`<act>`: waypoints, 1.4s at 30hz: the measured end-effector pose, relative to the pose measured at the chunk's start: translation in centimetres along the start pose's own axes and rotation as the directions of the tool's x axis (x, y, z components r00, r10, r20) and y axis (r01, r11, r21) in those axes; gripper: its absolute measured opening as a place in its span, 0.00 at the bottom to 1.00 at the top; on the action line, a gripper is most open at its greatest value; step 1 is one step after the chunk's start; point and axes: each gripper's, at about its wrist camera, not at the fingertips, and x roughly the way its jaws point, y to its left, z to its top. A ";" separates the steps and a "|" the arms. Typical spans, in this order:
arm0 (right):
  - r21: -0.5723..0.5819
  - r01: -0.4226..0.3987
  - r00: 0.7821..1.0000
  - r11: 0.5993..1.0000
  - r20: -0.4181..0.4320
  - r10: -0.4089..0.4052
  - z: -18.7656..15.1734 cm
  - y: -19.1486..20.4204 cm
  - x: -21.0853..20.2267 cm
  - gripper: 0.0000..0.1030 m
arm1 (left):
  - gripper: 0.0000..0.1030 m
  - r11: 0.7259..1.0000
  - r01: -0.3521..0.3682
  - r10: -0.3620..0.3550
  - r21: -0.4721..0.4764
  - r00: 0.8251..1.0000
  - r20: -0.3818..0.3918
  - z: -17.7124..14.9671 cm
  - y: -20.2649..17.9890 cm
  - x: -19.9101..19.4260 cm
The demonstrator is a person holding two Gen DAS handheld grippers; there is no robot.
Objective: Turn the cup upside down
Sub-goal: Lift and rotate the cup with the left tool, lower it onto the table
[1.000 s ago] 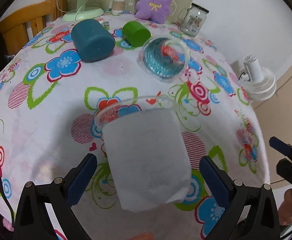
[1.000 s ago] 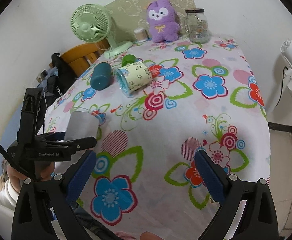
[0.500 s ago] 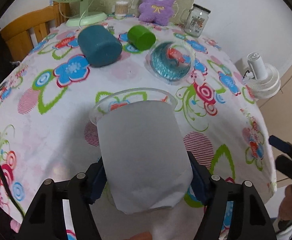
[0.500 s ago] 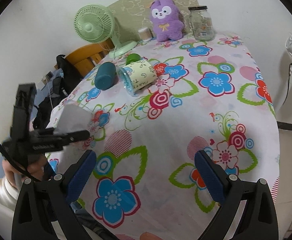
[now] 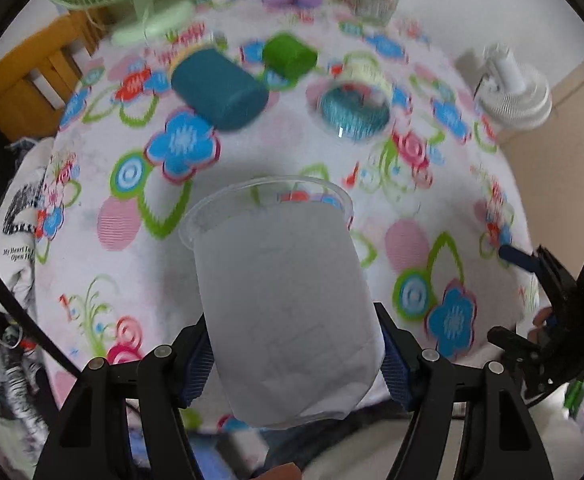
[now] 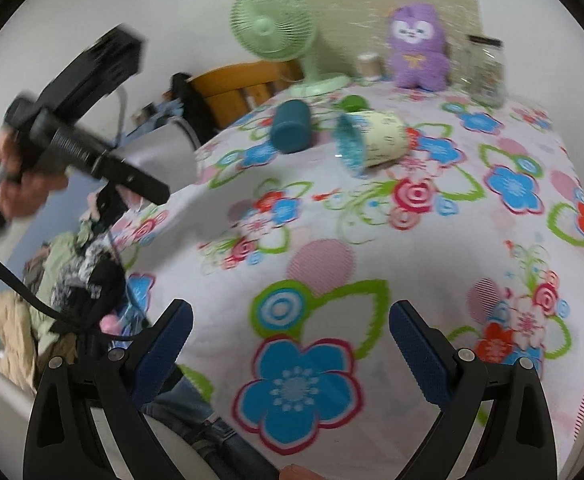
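Note:
A frosted translucent plastic cup [image 5: 284, 292] fills the middle of the left wrist view, its open rim pointing away from the camera. My left gripper [image 5: 294, 356] is shut on it, blue pads pressed to both sides near its base, holding it in the air off the near left edge of the table. In the right wrist view the cup [image 6: 160, 152] shows lying roughly level in that gripper, at the upper left. My right gripper [image 6: 290, 344] is open and empty above the front of the flowered tablecloth [image 6: 372, 240].
On the cloth lie a teal cup [image 5: 220, 88], a green cup [image 5: 290, 56] and a cream cup with a blue inside [image 5: 352, 108]. At the back stand a green fan [image 6: 272, 28], a purple plush [image 6: 416, 48] and a glass jar [image 6: 486, 72]. A wooden chair [image 6: 236, 88] stands at left.
My left gripper has lifted the cup off the table and pulled it back toward the near left edge. The right gripper has stayed open and shifted slightly.

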 end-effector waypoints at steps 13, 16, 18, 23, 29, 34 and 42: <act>-0.069 -0.073 0.997 0.995 -0.007 0.073 -0.8 2.8 1.1 0.97 | 0.71 1.000 -0.009 0.015 0.013 0.852 -0.523 -1.2 -0.6 6.2; -0.055 -0.081 0.997 0.995 -0.008 0.081 -0.9 2.6 1.4 0.97 | 0.71 1.000 -0.027 0.028 0.011 0.814 -0.580 -1.0 -0.4 7.4; -0.045 -0.083 0.997 0.996 -0.009 0.083 -1.0 2.4 1.5 0.97 | 0.71 0.999 -0.035 0.032 0.007 0.793 -0.608 -0.7 -0.3 8.2; -0.018 -0.084 0.996 0.996 -0.008 0.084 -0.8 1.9 1.8 0.97 | 0.71 0.999 -0.042 0.038 0.009 0.763 -0.646 -0.2 -0.4 9.6; -0.041 -0.084 0.996 0.996 -0.002 0.084 -0.4 2.3 1.9 0.97 | 0.70 0.998 -0.052 0.062 0.035 0.774 -0.630 1.0 -1.0 10.2; -0.064 -0.082 0.997 0.995 -0.007 0.082 0.0 2.9 2.3 0.97 | 0.76 0.999 -0.027 0.047 0.043 0.798 -0.601 1.5 -1.5 10.0; -0.036 -0.071 0.997 0.997 -0.001 0.071 1.2 2.8 2.4 0.97 | 0.89 0.999 -0.026 0.044 0.042 0.856 -0.515 1.3 -1.0 8.2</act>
